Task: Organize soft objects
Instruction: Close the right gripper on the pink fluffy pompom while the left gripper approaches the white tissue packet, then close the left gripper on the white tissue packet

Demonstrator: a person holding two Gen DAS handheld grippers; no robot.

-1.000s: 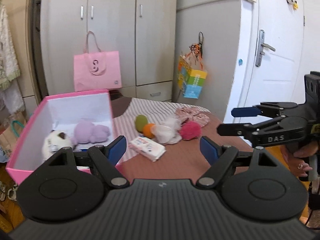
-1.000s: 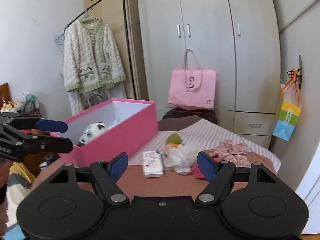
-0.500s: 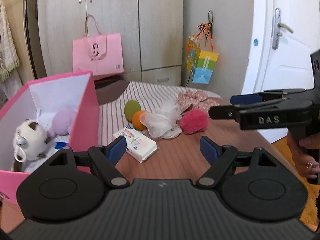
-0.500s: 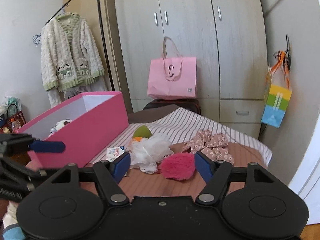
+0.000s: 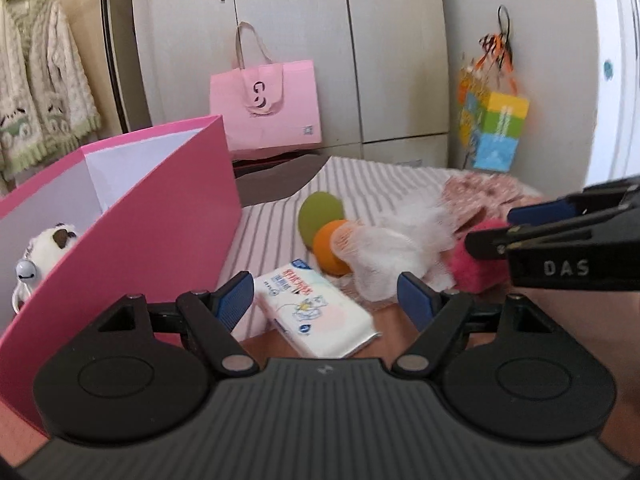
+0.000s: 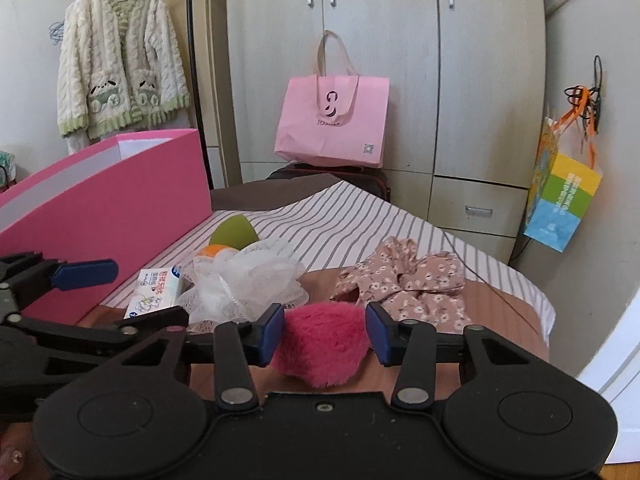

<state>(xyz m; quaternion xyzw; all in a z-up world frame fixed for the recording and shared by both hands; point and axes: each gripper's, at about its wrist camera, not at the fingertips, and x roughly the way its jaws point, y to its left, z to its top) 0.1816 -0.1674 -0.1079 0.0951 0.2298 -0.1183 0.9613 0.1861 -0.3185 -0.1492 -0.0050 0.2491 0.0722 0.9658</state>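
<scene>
Both claws lower, right claw [image 6: 325,334] now straddling pompom [image 6: 322,344]

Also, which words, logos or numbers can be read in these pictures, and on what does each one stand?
"DAS": on the right gripper, white letters on its black side.
Pink bag: a logo and a line under it, too blurred to read.
Tissue pack: print too small.
Colourful bag: print too small.

The left wrist view looks low over the table, close beside the pink box [image 5: 132,216], facing the wardrobe [image 5: 288,40]. The right wrist view looks the same way, near the pink pompom [image 6: 324,340]. Both share the tissue pack [image 5: 316,308]
</scene>
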